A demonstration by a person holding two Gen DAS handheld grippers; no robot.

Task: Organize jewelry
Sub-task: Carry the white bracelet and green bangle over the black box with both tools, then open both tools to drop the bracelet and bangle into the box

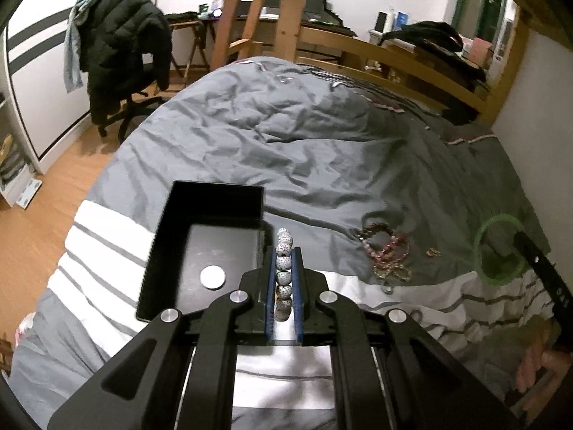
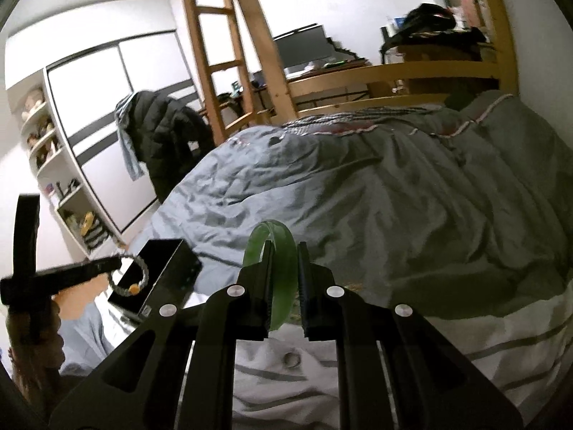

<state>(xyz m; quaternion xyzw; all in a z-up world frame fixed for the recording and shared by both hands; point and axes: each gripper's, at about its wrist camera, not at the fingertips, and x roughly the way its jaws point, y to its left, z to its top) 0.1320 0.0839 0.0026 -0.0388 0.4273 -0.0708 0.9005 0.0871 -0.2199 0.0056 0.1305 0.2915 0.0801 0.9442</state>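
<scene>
My left gripper (image 1: 284,256) is shut on a white speckled bead bracelet (image 1: 284,272), held just right of the open black box (image 1: 215,251) on the bed. The same bracelet (image 2: 138,268) shows in the right wrist view, hanging over the box (image 2: 161,279) from the left gripper (image 2: 111,263). My right gripper (image 2: 284,254) is shut on a green bangle (image 2: 283,286), above the bedcover. The bangle (image 1: 499,251) and right gripper (image 1: 523,242) also show at the right of the left wrist view. A heap of beaded bracelets (image 1: 386,251) lies on the cover.
A white disc (image 1: 213,277) lies inside the box. A small ring (image 2: 290,358) lies on the white striped cover below my right gripper. The grey duvet (image 1: 304,143) is rumpled. A chair with a black jacket (image 1: 121,53) and a wooden ladder (image 1: 258,10) stand beyond the bed.
</scene>
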